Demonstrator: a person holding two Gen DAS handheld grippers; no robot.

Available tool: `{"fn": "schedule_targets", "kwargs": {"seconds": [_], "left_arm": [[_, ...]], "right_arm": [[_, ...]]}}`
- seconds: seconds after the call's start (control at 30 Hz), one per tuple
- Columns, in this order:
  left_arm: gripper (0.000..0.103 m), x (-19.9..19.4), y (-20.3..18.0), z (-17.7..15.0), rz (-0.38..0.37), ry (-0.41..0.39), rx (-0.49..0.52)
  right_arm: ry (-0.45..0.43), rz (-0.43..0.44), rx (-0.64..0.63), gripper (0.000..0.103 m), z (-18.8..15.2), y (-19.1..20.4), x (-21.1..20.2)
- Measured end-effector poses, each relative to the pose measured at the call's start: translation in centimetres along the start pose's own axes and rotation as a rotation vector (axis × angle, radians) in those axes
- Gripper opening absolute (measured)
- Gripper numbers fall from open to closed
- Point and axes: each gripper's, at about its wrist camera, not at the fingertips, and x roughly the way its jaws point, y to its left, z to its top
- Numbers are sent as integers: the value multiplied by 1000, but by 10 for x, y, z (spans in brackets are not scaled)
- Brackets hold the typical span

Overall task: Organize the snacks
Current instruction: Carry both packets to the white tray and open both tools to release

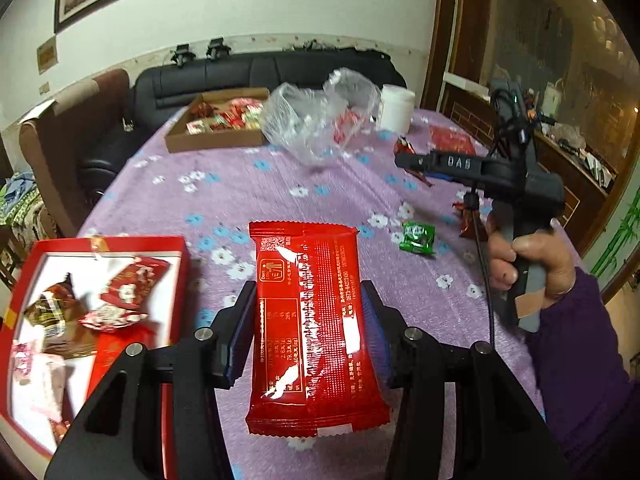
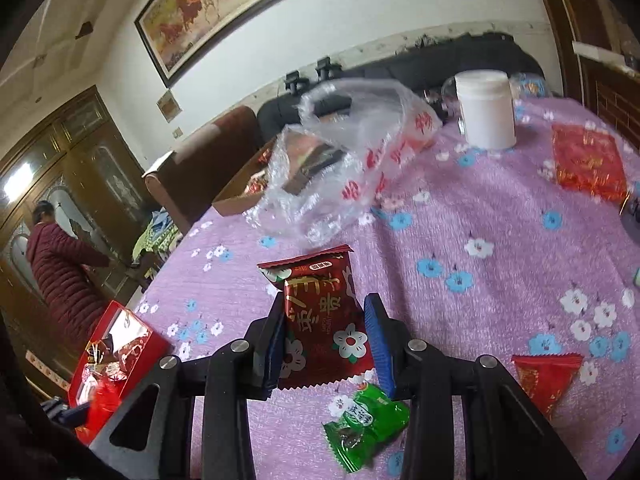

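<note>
We're over the round table with the purple flowered tablecloth (image 1: 280, 184). Black sofa (image 1: 256, 76) sits behind it, framed horse painting (image 2: 224, 12) on the wall above.

Far side of the table: open cardboard box (image 1: 216, 142) with mixed wrapped snacks inside, a crumpled clear plastic bag (image 1: 316, 120) just beside it, and a white jar (image 2: 486, 110) next to the bag.

Near left edge: red gift box (image 1: 100, 246), open, white inside, several wrapped snacks already in it.

Left gripper (image 1: 308, 330) is clamped on a long red snack packet (image 1: 312, 320), back side with printed text facing us, packet held lifted above the cloth, just right of the red gift box.

Right gripper (image 2: 326, 334) is clamped on a dark red snack packet (image 2: 320, 320) with white flower print, also off the table. We see the hand (image 1: 528, 264) on its handle in the left view.

Loose on the cloth: a green candy packet (image 2: 366, 426) just below the right gripper, a small red packet (image 2: 546, 378) to its right, a flat red packet (image 2: 588, 162) near the jar.

Person in a maroon coat (image 2: 56, 264) stands by the wooden cabinet in the background.
</note>
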Motion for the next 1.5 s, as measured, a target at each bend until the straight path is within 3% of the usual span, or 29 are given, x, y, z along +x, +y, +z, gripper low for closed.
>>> {"fn": "schedule_targets", "kwargs": {"seconds": [0.17, 0.37, 0.73, 1.3, 1.5], "left_arm": [[48, -28, 18, -2, 13, -51, -27], [48, -54, 49, -11, 47, -95, -92], [48, -86, 122, -33, 132, -152, -242], [48, -90, 183, -55, 212, -164, -362], [48, -82, 197, -59, 238, -149, -390]], "right_arm": [[-9, 6, -26, 38, -8, 22, -11], [9, 72, -107, 38, -26, 87, -21], [71, 371, -89, 38, -55, 192, -16], [209, 480, -155, 38, -90, 282, 35], [239, 474, -186, 38, -103, 300, 49]]}}
